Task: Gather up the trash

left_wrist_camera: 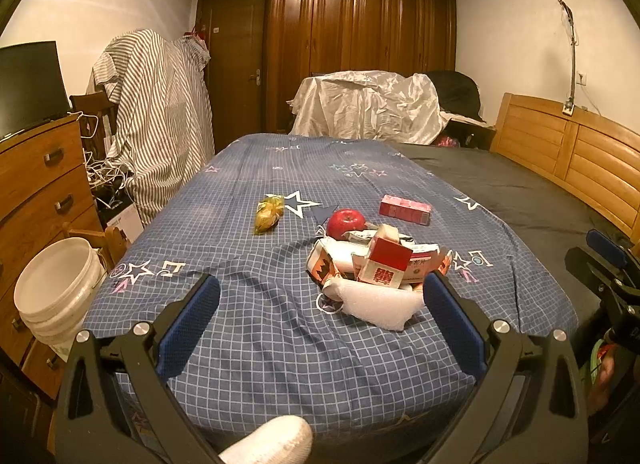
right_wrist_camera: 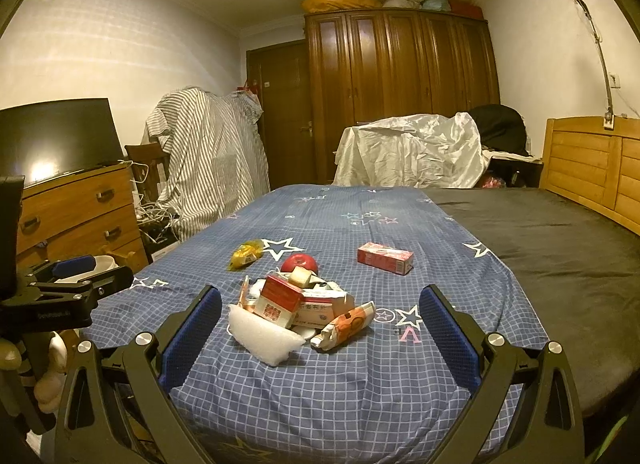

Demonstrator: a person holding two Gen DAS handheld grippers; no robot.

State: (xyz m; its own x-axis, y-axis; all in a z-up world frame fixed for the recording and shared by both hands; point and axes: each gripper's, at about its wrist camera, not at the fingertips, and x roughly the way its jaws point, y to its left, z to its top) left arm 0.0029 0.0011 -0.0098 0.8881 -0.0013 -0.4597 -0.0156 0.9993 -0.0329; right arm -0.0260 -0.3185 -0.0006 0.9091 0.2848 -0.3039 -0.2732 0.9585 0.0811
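A pile of trash [left_wrist_camera: 376, 268] lies on the blue checked bedsheet [left_wrist_camera: 256, 328]: a red and white carton [left_wrist_camera: 386, 262], white foam [left_wrist_camera: 376, 304], crumpled wrappers and small boxes. The pile also shows in the right wrist view [right_wrist_camera: 296, 312]. A red apple [left_wrist_camera: 346, 223], a yellow packet [left_wrist_camera: 269, 213] and a pink box [left_wrist_camera: 405, 209] lie beyond it. My left gripper [left_wrist_camera: 322, 296] is open and empty, just short of the pile. My right gripper [right_wrist_camera: 320, 306] is open and empty, its fingers on either side of the pile, short of it.
A white bucket [left_wrist_camera: 56, 292] stands on the floor left of the bed, beside a wooden dresser [left_wrist_camera: 36, 184]. A striped cloth [left_wrist_camera: 160, 124] covers something at the left. A wooden headboard [left_wrist_camera: 572, 156] runs along the right. A dark sheet [right_wrist_camera: 552, 264] covers the bed's right half.
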